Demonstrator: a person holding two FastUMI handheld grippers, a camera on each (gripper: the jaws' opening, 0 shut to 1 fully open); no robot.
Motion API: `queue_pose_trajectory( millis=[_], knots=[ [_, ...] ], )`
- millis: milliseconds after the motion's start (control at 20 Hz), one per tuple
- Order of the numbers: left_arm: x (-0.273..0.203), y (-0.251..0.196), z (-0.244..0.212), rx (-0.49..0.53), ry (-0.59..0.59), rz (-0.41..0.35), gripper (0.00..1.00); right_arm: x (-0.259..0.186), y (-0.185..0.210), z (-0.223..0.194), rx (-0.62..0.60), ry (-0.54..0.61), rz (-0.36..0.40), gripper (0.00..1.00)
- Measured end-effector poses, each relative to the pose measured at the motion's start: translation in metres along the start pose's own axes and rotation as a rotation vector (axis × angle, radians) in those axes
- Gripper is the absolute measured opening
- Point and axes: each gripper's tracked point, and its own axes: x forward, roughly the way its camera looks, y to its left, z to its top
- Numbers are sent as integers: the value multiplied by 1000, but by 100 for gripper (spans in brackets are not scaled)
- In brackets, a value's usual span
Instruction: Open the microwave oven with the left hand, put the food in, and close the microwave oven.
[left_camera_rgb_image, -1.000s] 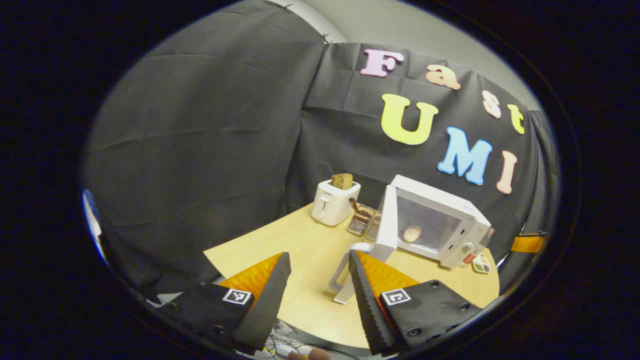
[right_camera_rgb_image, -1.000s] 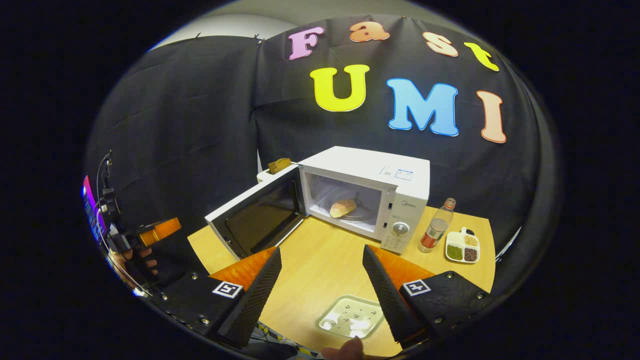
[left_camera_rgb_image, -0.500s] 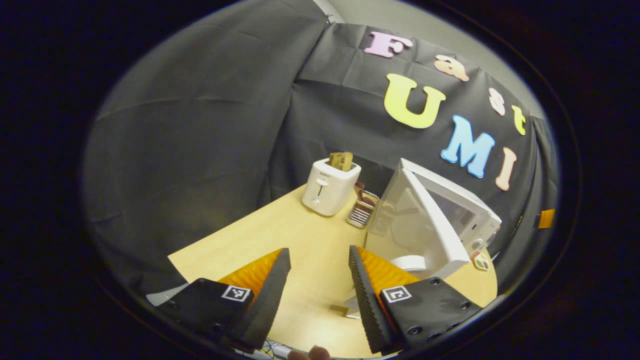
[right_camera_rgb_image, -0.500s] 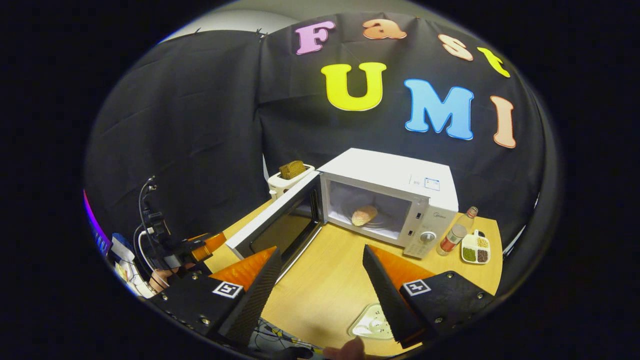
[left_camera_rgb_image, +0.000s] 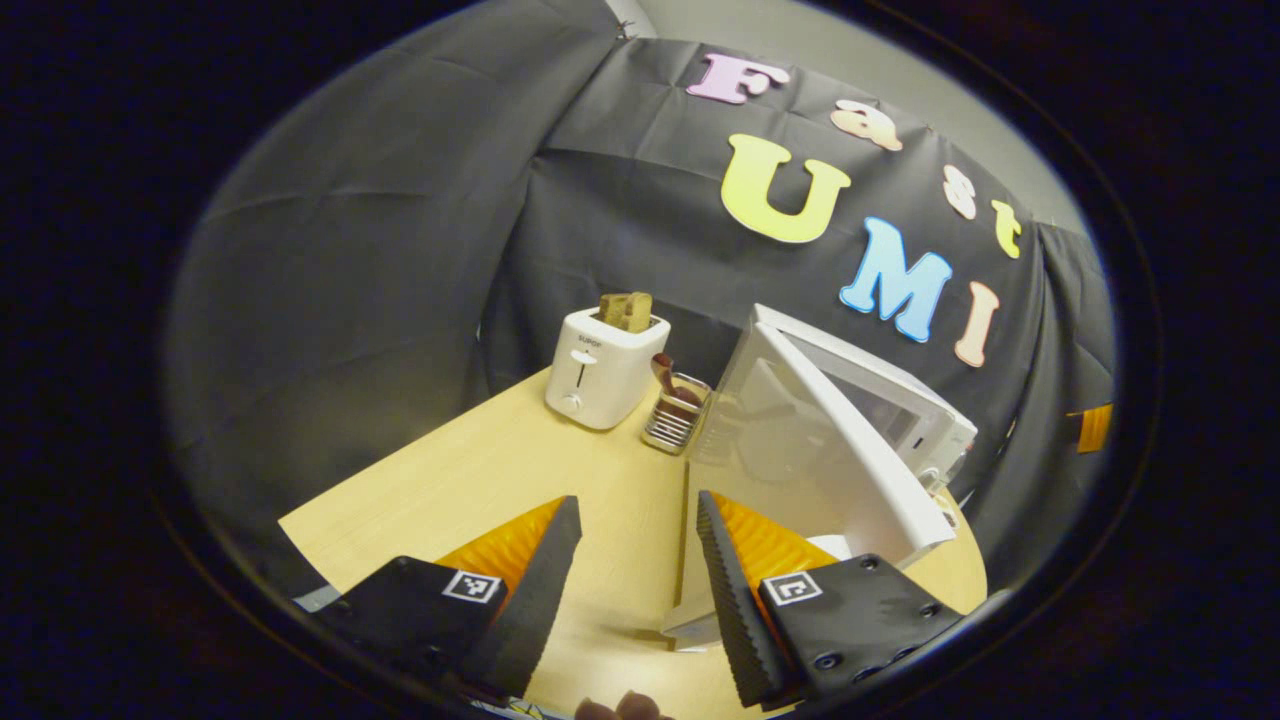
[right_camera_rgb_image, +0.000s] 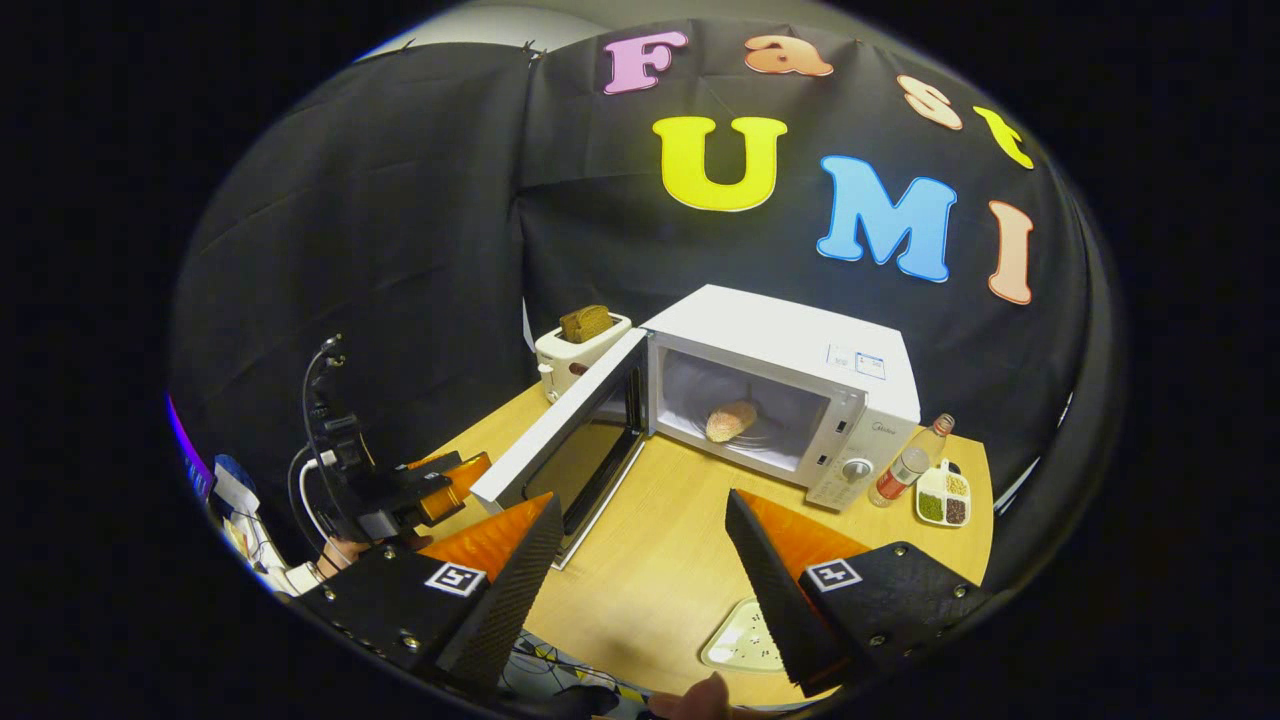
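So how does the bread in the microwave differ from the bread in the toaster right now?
The bread in the microwave is a rounded, pale loaf lying flat inside the open cavity; the bread in the toaster is a darker, squarish slice standing upright, poking out of the toaster's top slot. Neither is held by a gripper.

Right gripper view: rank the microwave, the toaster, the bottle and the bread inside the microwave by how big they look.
1. microwave
2. toaster
3. bottle and bread: they look about alike, so no ranking between them.
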Motion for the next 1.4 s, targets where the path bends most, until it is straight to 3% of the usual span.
queue_pose_trajectory(
  millis=[400,500,550,600,700,1100,1300,1400],
  knots=[
    [0,-54,1,25,-2,-80,80,-7,14,19,5,-28,16,100],
    [4,-74,-2,25,12,-110,75,-11,11,24,19,-43,19,100],
    [5,-86,-4,29,19,-129,80,-12,9,27,26,-50,20,100],
    [7,-97,-5,45,19,-140,75,-13,6,30,29,-55,24,100],
    [12,-114,-5,89,20,-143,80,-13,-4,34,30,-64,27,100],
    [52,-198,-17,194,61,-187,80,-16,-60,45,38,-89,43,100],
    [84,-238,-20,211,72,-199,80,-15,-101,45,44,-90,15,100],
    [105,-256,-21,215,87,-215,75,-12,-122,44,54,-81,-3,100]
  ],
)
